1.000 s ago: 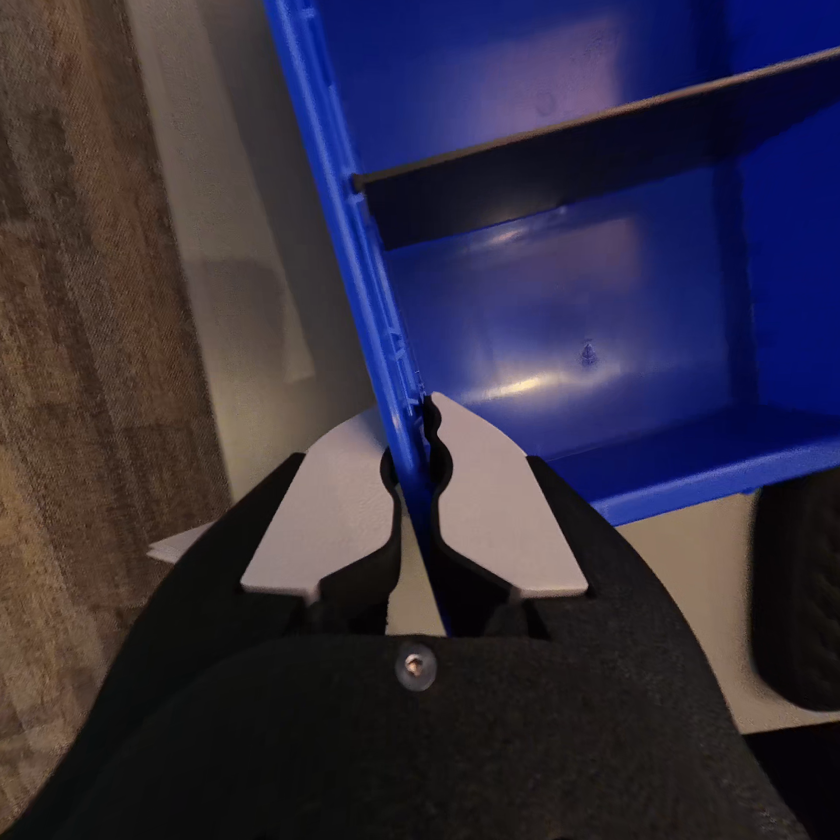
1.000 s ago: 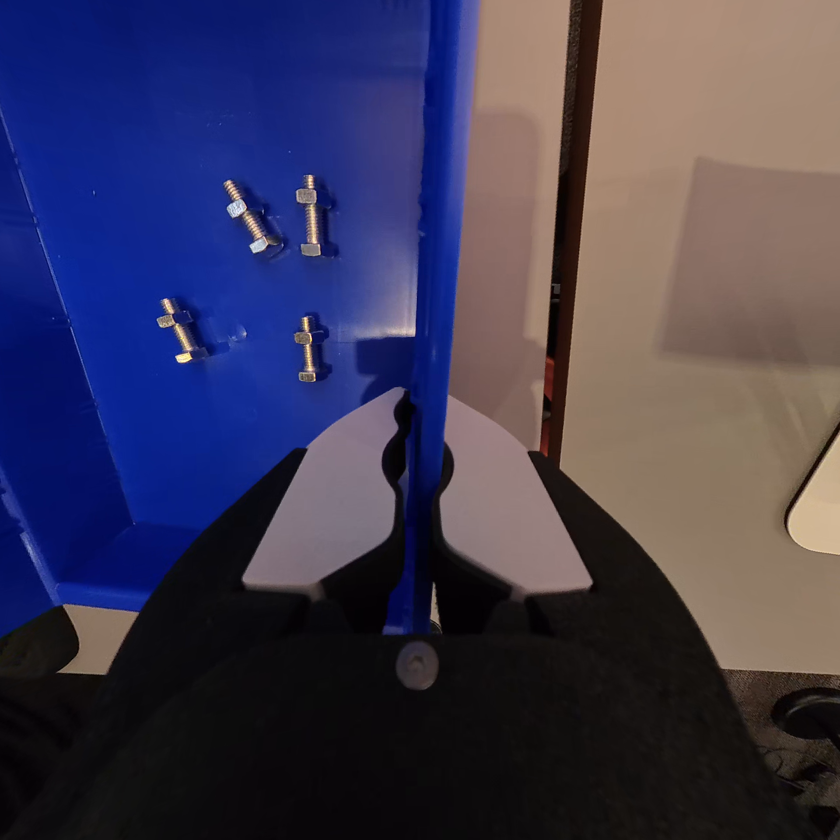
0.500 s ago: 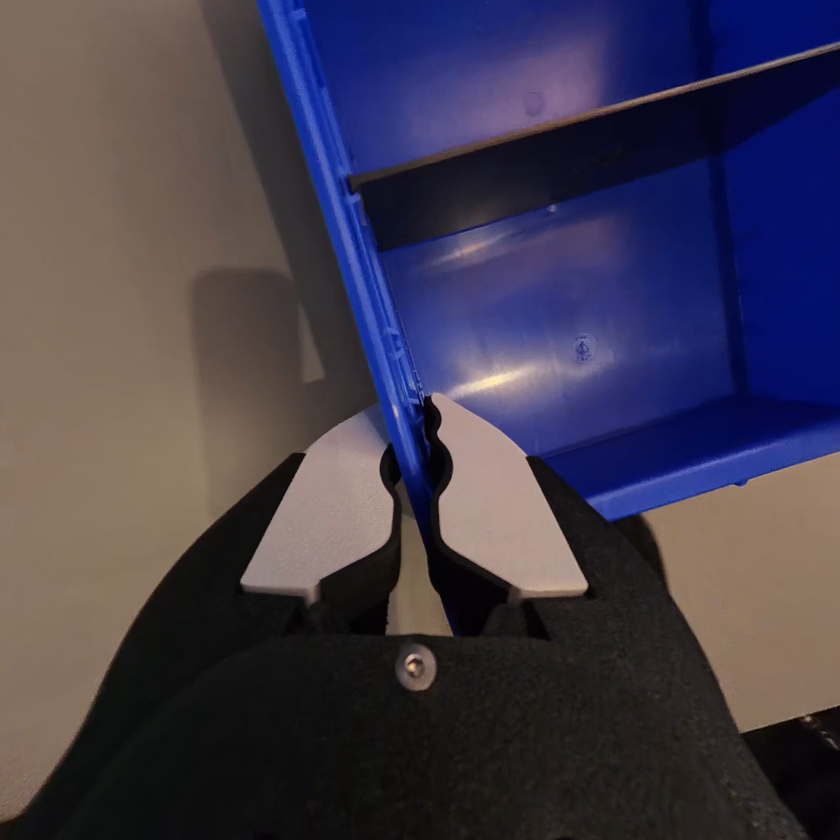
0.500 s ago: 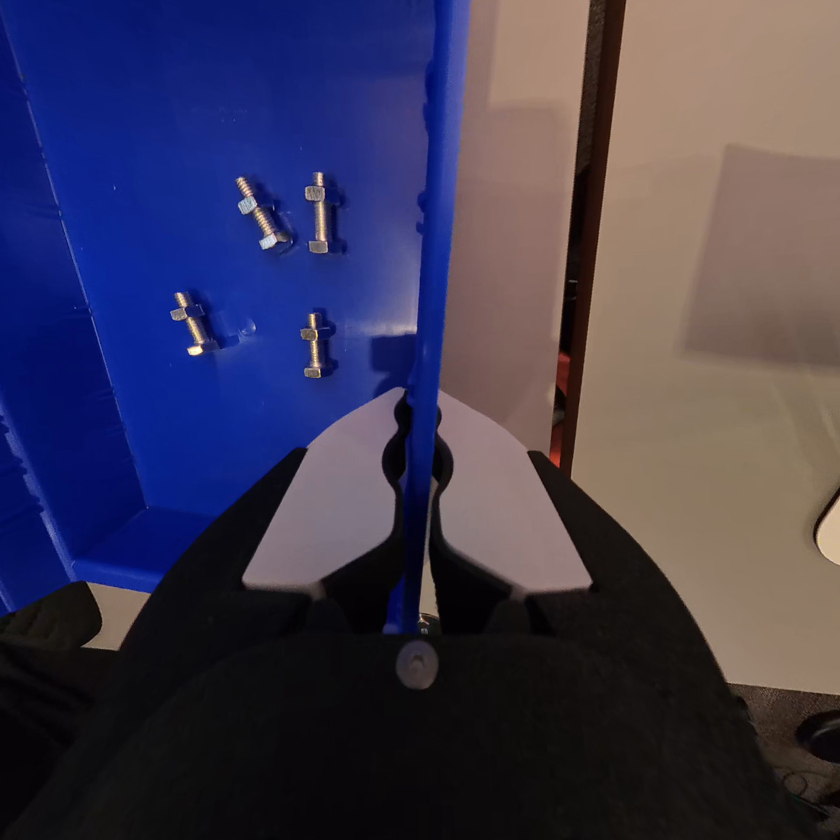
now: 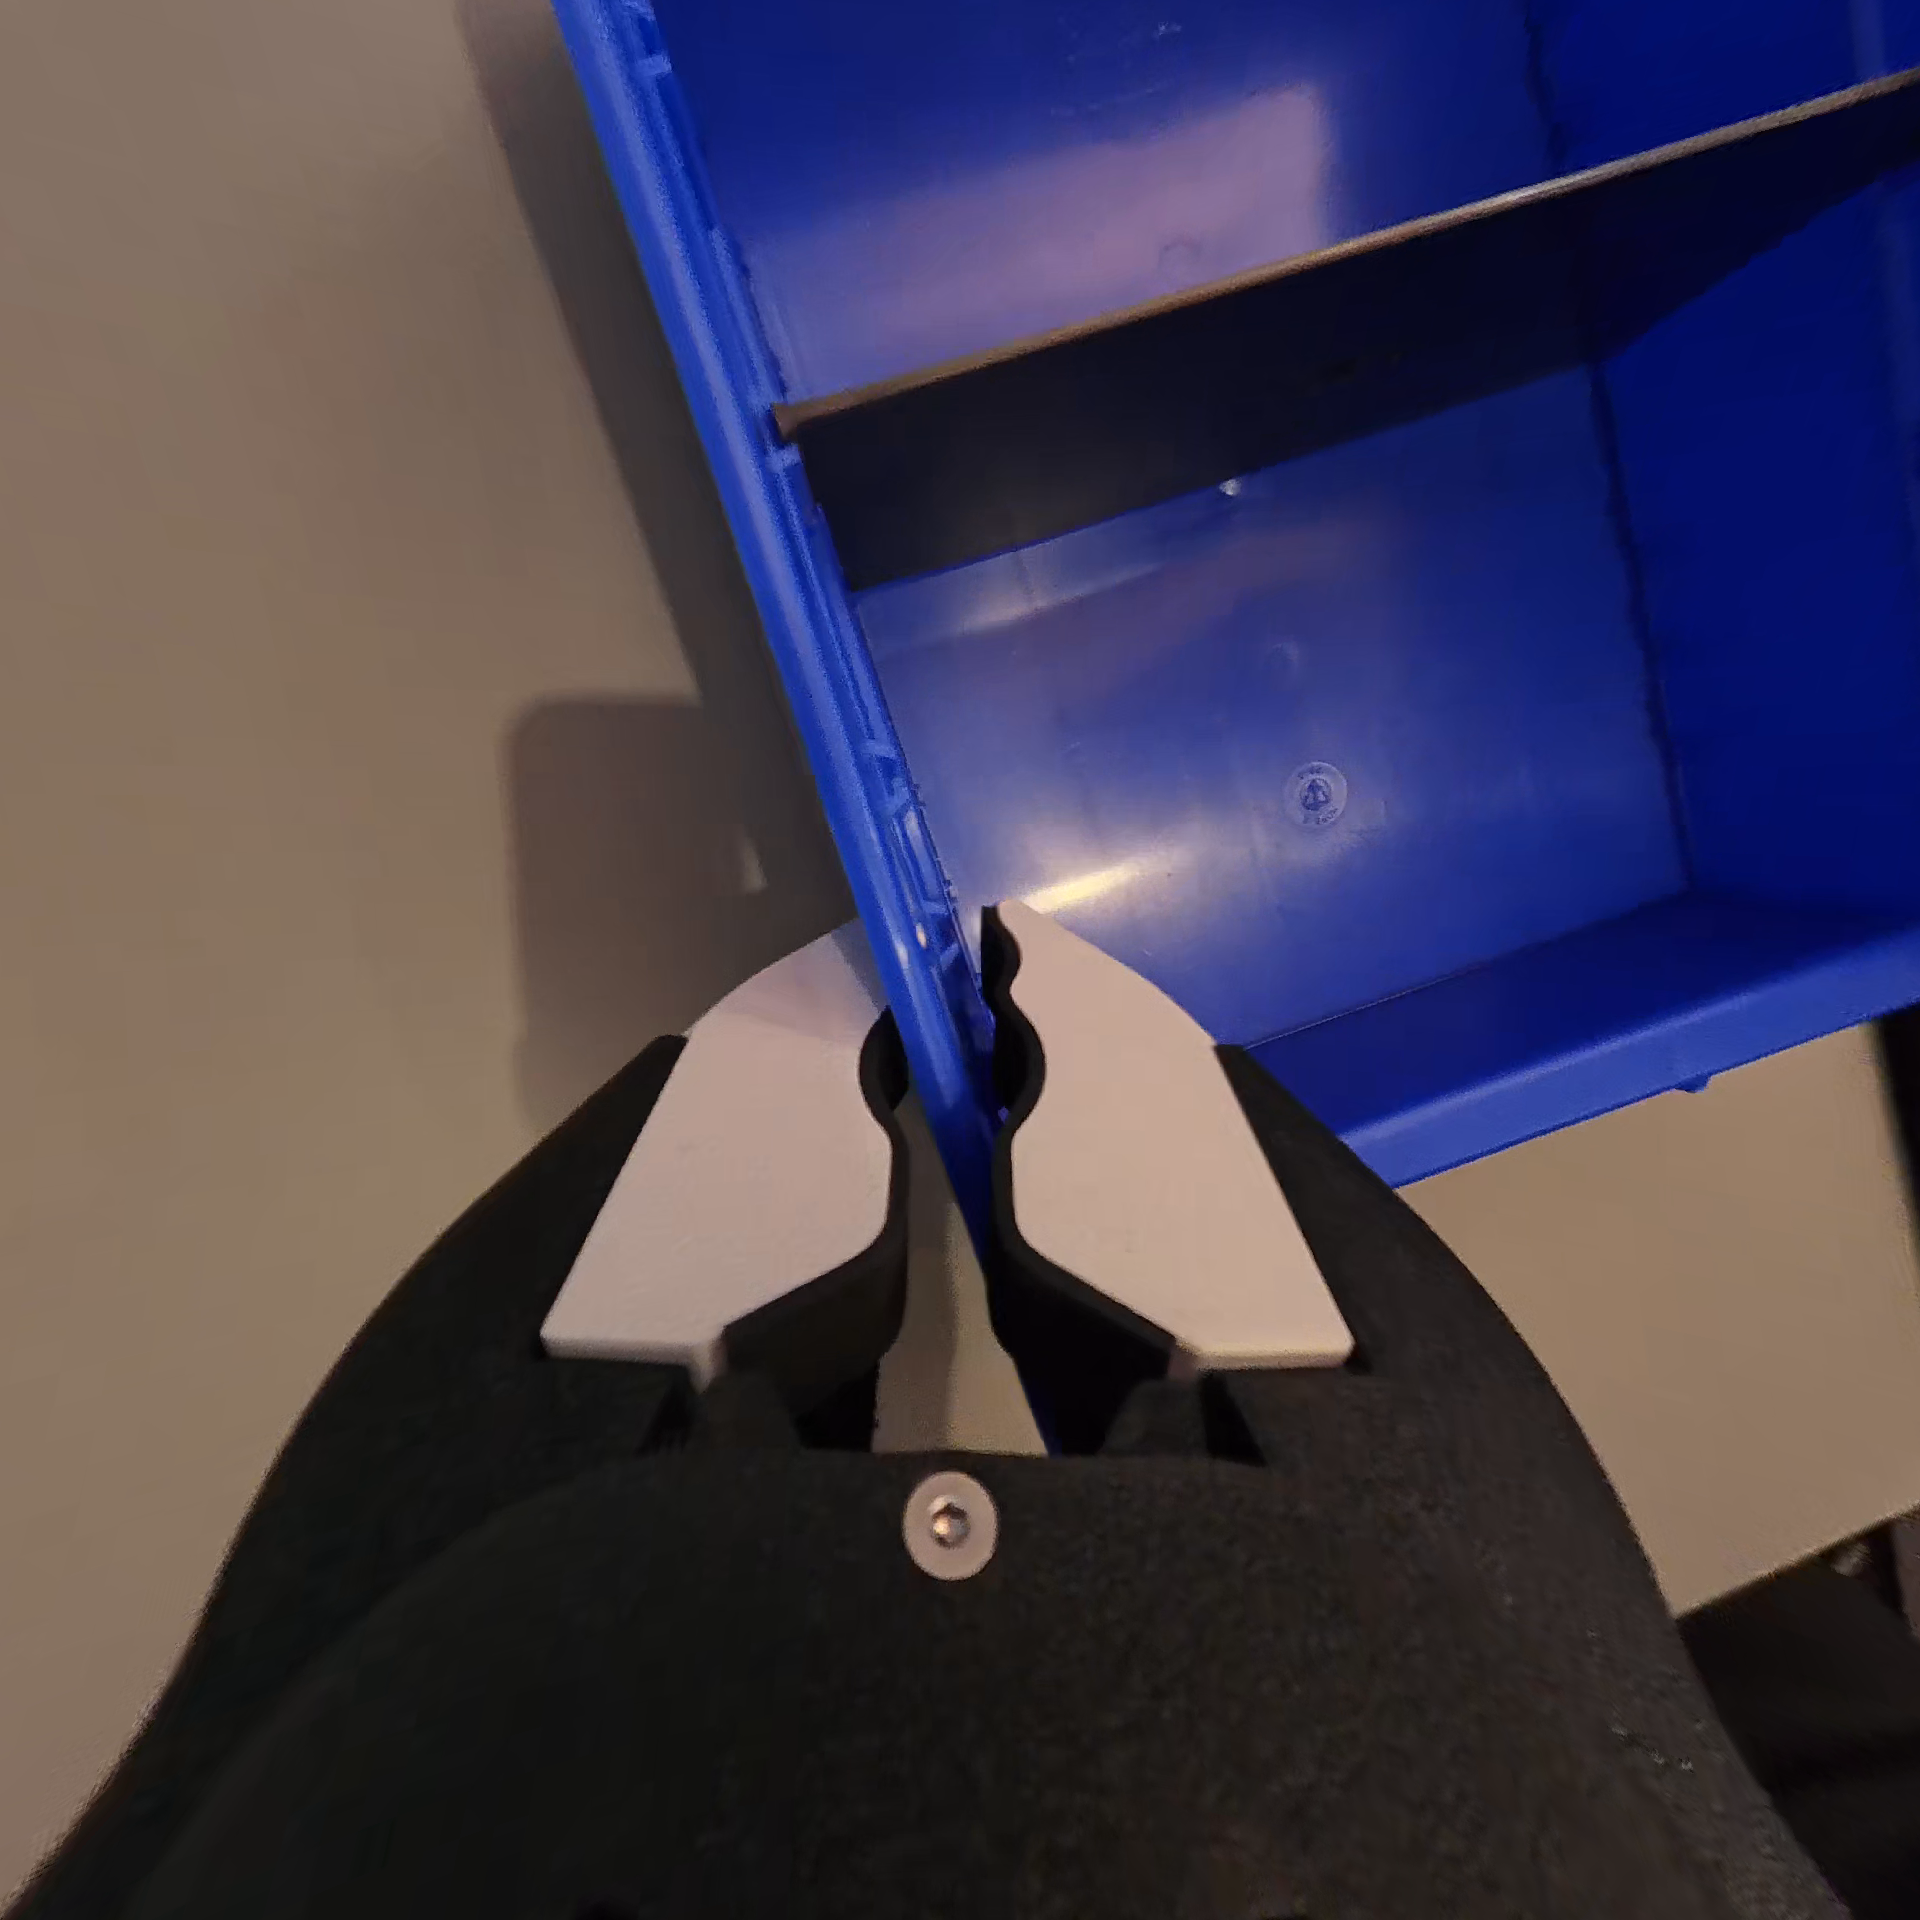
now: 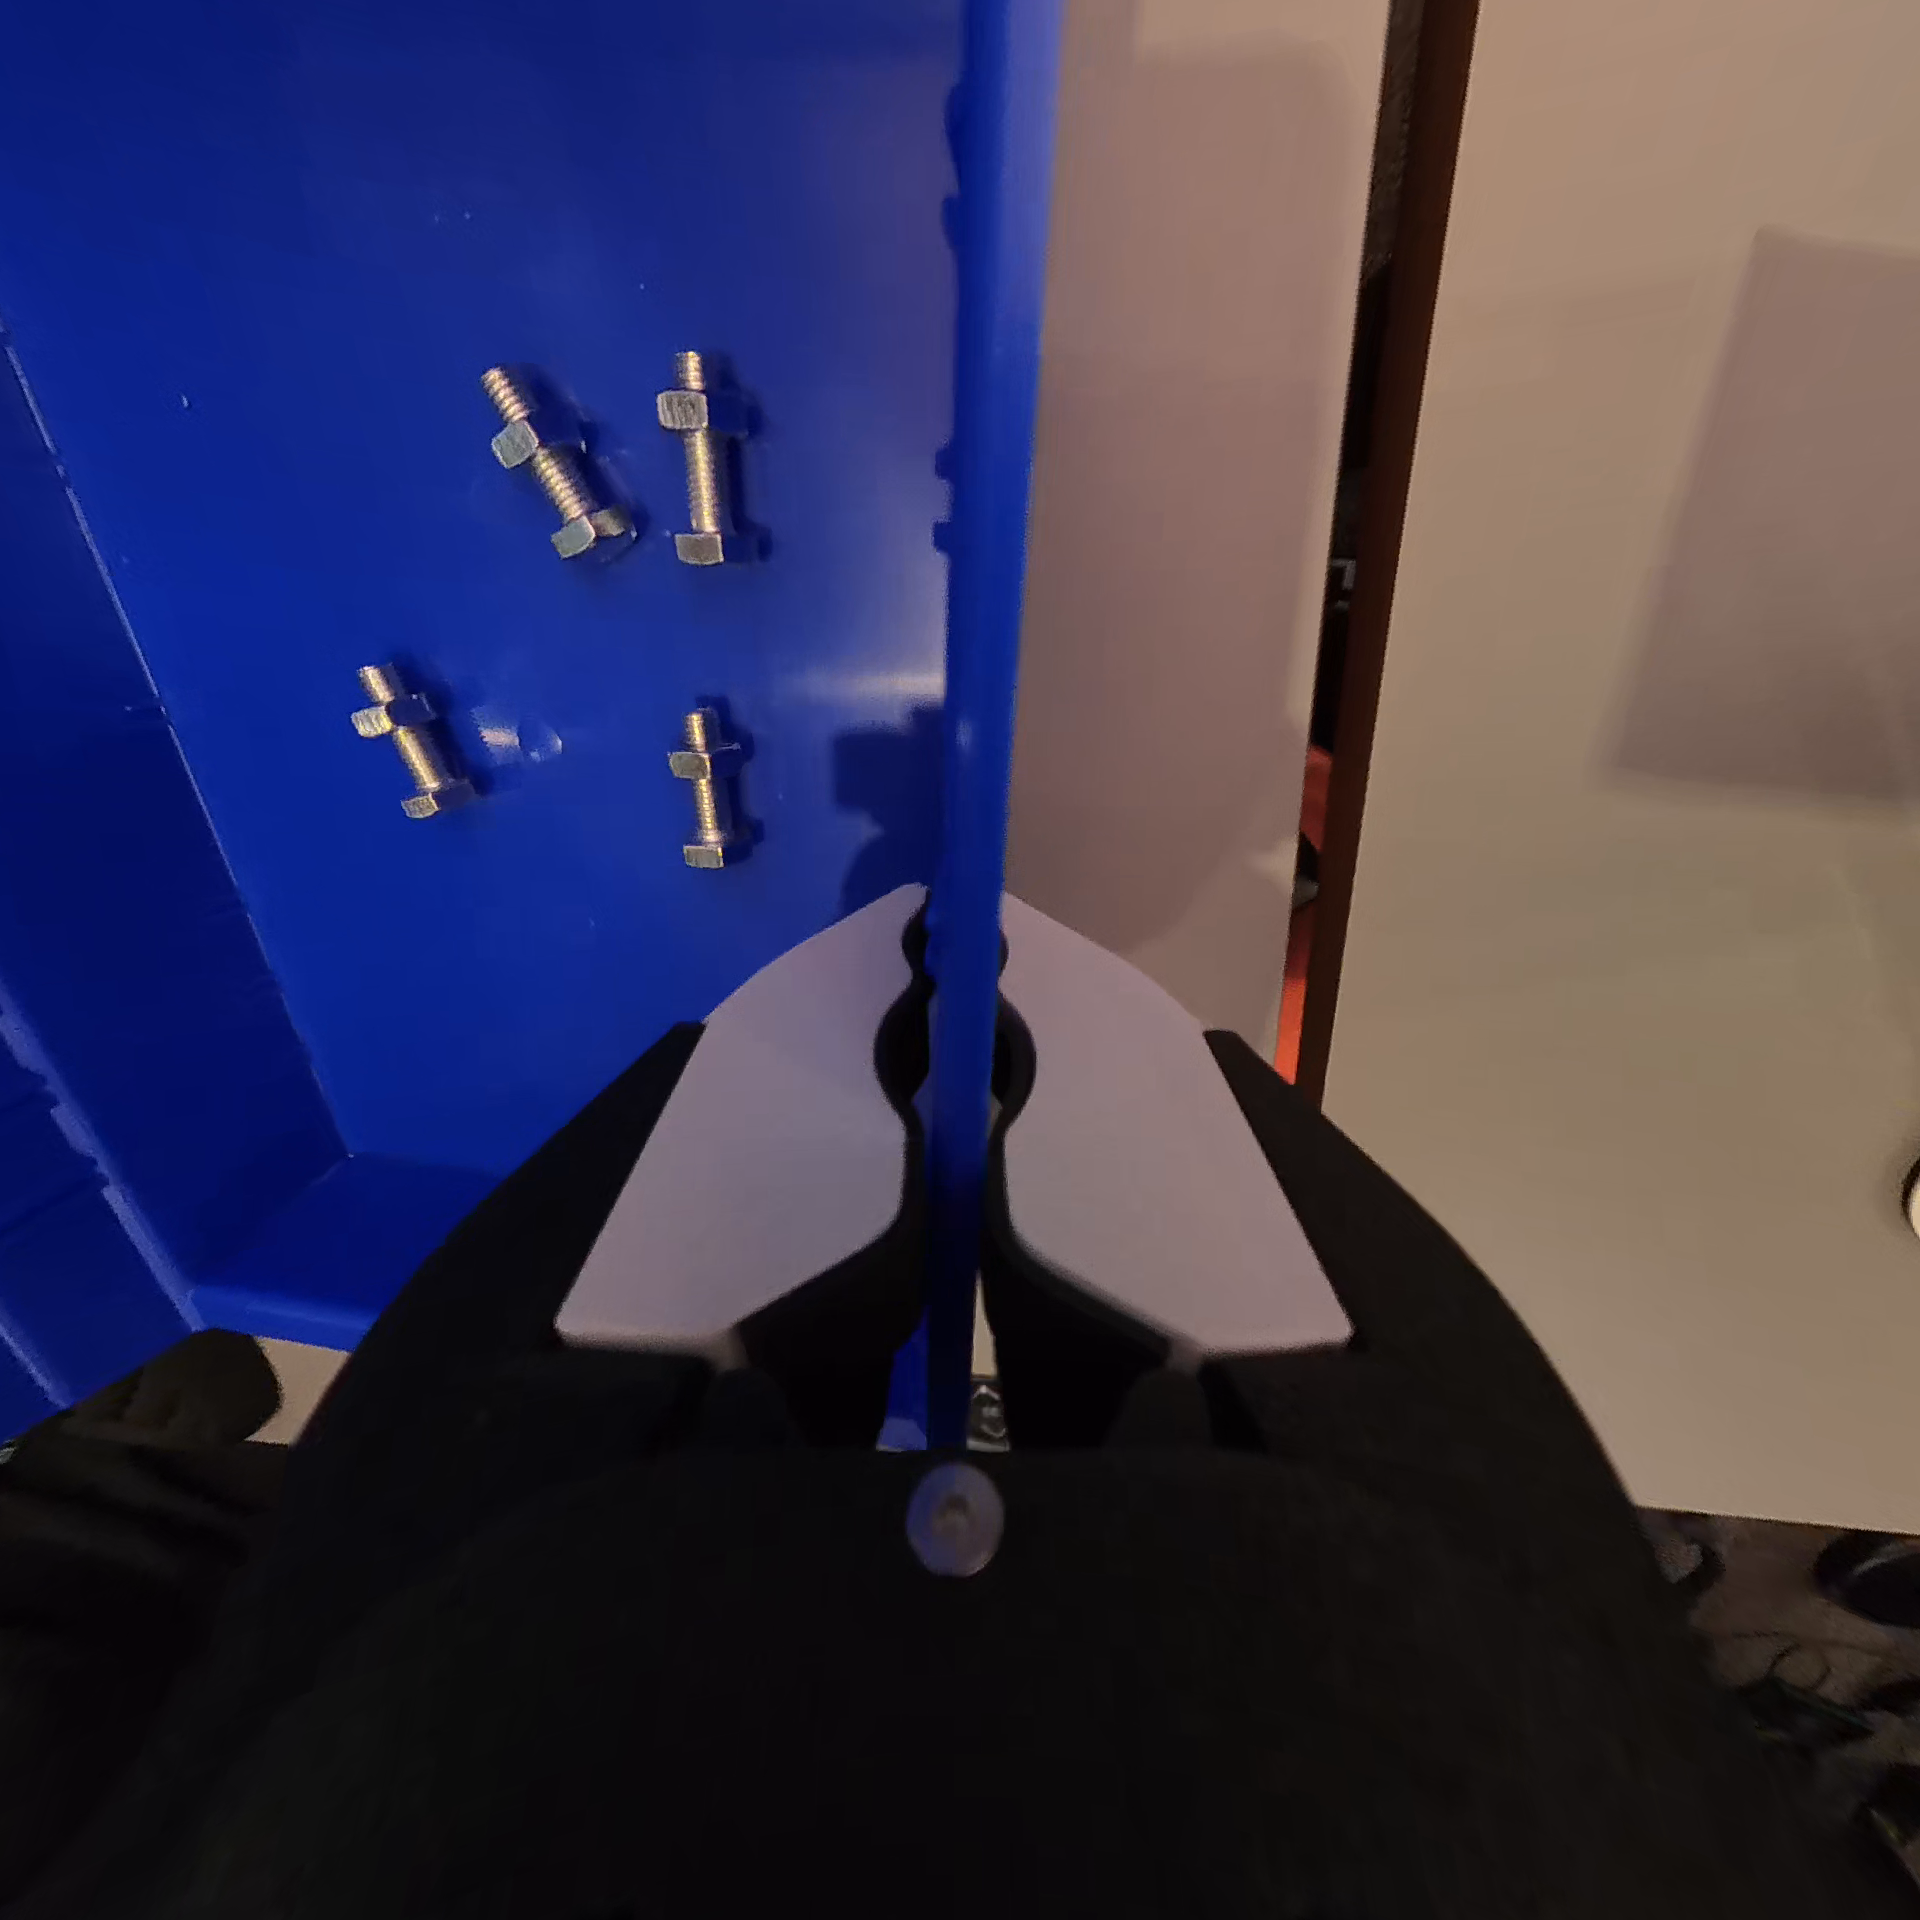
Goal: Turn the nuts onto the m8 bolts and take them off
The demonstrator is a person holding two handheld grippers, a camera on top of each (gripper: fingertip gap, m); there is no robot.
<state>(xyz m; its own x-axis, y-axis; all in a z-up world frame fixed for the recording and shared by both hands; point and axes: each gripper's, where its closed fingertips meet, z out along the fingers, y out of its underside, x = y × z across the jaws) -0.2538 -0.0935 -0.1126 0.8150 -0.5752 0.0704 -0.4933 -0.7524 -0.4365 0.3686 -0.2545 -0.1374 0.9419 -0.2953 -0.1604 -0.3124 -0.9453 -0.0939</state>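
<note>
A blue plastic bin (image 5: 1299, 779) lies over a pale table. My left gripper (image 5: 951, 935) is shut on the bin's left wall (image 5: 810, 582). My right gripper (image 6: 961, 914) is shut on the bin's right wall (image 6: 987, 520). Several steel bolts with nuts threaded on them (image 6: 561, 468) (image 6: 698, 457) (image 6: 410, 743) (image 6: 707, 790) lie on the bin floor in the right compartment, left of my right gripper. A black divider (image 5: 1299, 374) crosses the bin in the left wrist view; the compartment near my left gripper holds nothing.
The pale table (image 5: 312, 520) extends left of the bin. In the right wrist view a dark gap (image 6: 1382, 520) separates this table from another pale surface (image 6: 1662, 935). Dark floor shows at the lower right (image 6: 1818, 1662). Tip to tip, the grippers are about 65 cm apart.
Both grippers stayed shut on the bin walls and moved with the bin. The carpet at the left of the left wrist view gave way to table. The bolts kept their places in the bin.
</note>
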